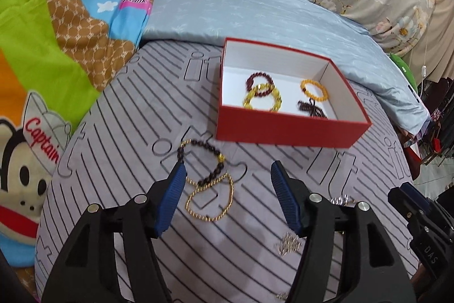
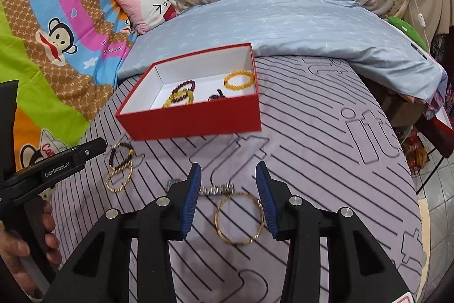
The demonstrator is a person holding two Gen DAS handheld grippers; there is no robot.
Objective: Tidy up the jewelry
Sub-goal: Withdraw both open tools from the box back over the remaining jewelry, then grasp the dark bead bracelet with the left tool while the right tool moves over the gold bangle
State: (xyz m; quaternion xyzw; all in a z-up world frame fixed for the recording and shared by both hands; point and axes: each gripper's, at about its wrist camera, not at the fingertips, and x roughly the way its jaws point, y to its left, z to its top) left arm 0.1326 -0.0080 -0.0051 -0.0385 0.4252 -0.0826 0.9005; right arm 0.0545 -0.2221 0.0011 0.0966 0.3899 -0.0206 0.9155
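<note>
Bed first: I'm working over the striped grey bedspread, with the red box sitting up at about 11 o'clock from my right gripper and at 1 o'clock from my left gripper. Box already has four bead bracelets in it, including the orange one in the far corner.

Still loose on the spread: a dark bead bracelet lying over a thin gold chain, then on the right side a gold bangle with a silver watch band touching its top edge.

Both claws are spread wide, holding nothing.

The bit that matters, I reckon: the bangle lies flat right between my right fingers, slightly toward the 5 o'clock side, its right rim just about meeting the right pad. It's round, so no long axis to line up with; the watch band runs crosswise at 12 o'clock and could get pinched along with it. Left claw is similarly parked over the bead-and-chain pair, which sit toward its left finger at 10 o'clock. Right arm is clearly the nearer one for the bangle, left for the beads.
</note>
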